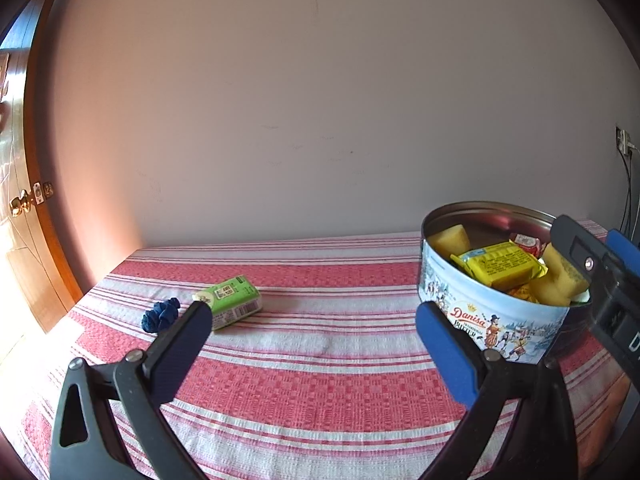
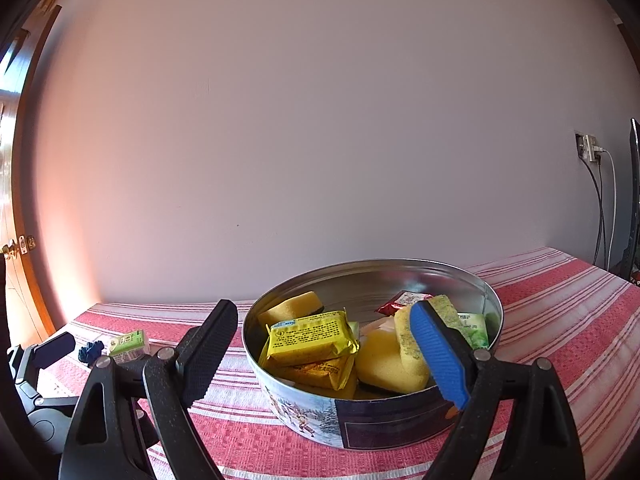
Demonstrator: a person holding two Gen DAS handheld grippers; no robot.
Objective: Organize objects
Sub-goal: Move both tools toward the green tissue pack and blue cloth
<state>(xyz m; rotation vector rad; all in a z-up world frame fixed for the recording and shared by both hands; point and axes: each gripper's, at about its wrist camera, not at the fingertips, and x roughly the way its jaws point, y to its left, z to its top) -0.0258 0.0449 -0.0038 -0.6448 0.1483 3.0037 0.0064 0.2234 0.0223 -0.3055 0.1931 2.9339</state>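
Note:
A round blue biscuit tin (image 2: 380, 424) stands on the red-and-white striped cloth (image 1: 320, 380) and holds yellow packets (image 2: 312, 336), yellow sponges (image 2: 384, 360), a red sachet (image 2: 404, 300) and a green sachet (image 2: 474, 328). My right gripper (image 2: 323, 308) hangs open just in front of the tin, with nothing between its pads. To the left on the cloth lie a small green box (image 1: 230, 300) and a dark blue scrunchie (image 1: 160, 314). My left gripper (image 1: 314, 310) is open and empty; its left finger (image 1: 188, 340) sits close in front of the green box. The tin (image 1: 492, 316) is at its right.
A plain wall runs behind the table. A wooden door with a brass knob (image 1: 24, 204) stands at the left. A wall socket with cables (image 2: 590, 148) and a dark screen edge (image 2: 634, 200) are at the far right. Striped cloth lies bare between the green box and the tin.

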